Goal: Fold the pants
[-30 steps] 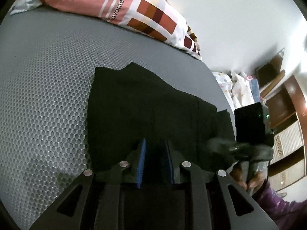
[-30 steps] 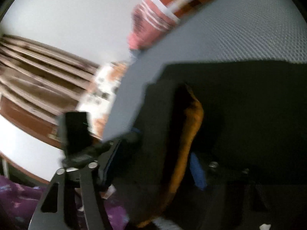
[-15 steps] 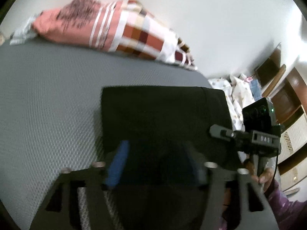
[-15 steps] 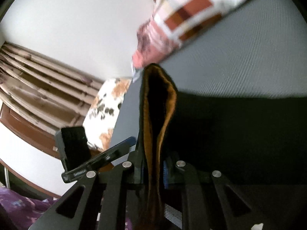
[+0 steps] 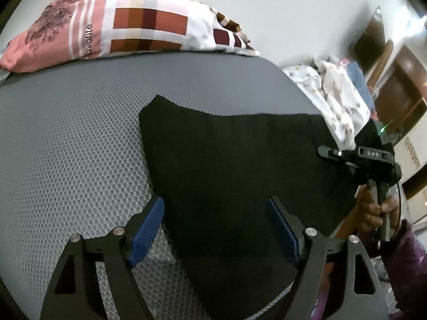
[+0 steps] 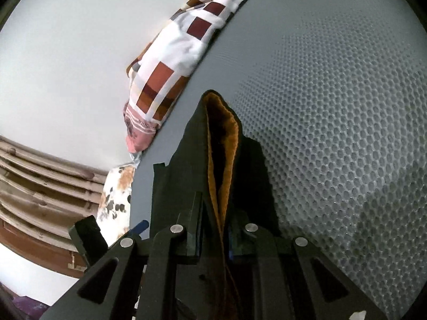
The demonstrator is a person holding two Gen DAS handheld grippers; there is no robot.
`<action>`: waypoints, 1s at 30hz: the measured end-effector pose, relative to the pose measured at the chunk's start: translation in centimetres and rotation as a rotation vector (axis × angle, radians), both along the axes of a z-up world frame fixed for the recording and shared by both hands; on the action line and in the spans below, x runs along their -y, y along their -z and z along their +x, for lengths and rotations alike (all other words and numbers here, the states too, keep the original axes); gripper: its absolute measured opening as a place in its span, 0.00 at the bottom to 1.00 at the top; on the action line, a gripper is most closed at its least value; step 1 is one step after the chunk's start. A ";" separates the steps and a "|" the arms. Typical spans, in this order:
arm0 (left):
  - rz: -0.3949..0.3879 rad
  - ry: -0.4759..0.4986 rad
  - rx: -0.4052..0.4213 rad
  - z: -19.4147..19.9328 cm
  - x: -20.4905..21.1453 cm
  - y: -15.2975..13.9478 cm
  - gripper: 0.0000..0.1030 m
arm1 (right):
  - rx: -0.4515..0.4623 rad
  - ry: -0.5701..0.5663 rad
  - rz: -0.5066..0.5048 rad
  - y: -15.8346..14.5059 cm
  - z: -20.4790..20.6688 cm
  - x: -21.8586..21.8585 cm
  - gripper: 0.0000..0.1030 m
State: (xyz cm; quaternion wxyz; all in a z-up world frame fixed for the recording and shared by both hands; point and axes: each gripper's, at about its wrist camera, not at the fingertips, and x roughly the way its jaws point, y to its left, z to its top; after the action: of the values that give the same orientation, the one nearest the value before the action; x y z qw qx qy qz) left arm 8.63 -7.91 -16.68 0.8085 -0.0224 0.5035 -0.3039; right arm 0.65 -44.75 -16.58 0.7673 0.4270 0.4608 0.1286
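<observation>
Left wrist view: the left gripper (image 5: 216,226) hangs over the black pants (image 5: 240,165) with its jaws spread wide. Its 2 blue pads (image 5: 145,230) stand apart, 1 over the grey mesh mattress (image 5: 74,144) at the cloth's left edge, the other over the dark fabric, and neither presses on anything. These jaws have just been opening further, with the pants lying flat below them, not gripped. The pants lie spread on the mattress as a broad dark panel, their far edge uneven, higher at the left. At the right edge the right gripper (image 5: 324,151) reaches in over the pants, a green light on the unit above it, held by a hand (image 5: 373,209) with a purple sleeve (image 5: 405,261) behind. A pillow (image 5: 128,24) in pink, white and rust checks lies along the far side of the mattress against a white wall. Patterned cloth (image 5: 336,85) and brown wooden furniture sit beyond the mattress corner at right.

Right wrist view: the right gripper (image 6: 214,240) is pinched narrow on a fold of the pants (image 6: 234,176), which stands up between its fingers and shows an orange lining (image 6: 226,133) inside the black outer cloth. Grey mattress (image 6: 333,106) fills the right. The pillow (image 6: 184,53) lies at the upper middle. A blue pad of the left gripper (image 6: 140,225) peeks in at lower left.
</observation>
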 end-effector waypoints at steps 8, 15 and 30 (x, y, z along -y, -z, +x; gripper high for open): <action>0.030 -0.001 0.006 0.2 0.0 0.1 0.77 | 0.062 -0.020 0.001 -1.1 -0.2 -0.9 0.13; 0.072 -0.001 -0.057 0.4 -0.3 2.2 0.77 | 0.052 0.031 0.063 1.1 -1.9 1.0 0.20; 0.024 0.030 0.002 -1.1 -0.5 0.4 0.77 | 0.074 0.125 0.228 -3.3 -13.6 0.0 0.21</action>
State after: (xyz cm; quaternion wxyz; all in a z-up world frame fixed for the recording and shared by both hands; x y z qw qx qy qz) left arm 7.53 -7.38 -17.07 0.8047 -0.0047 0.5065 -0.3097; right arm -12.97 -44.74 -13.28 0.7368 0.5342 0.3872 0.1477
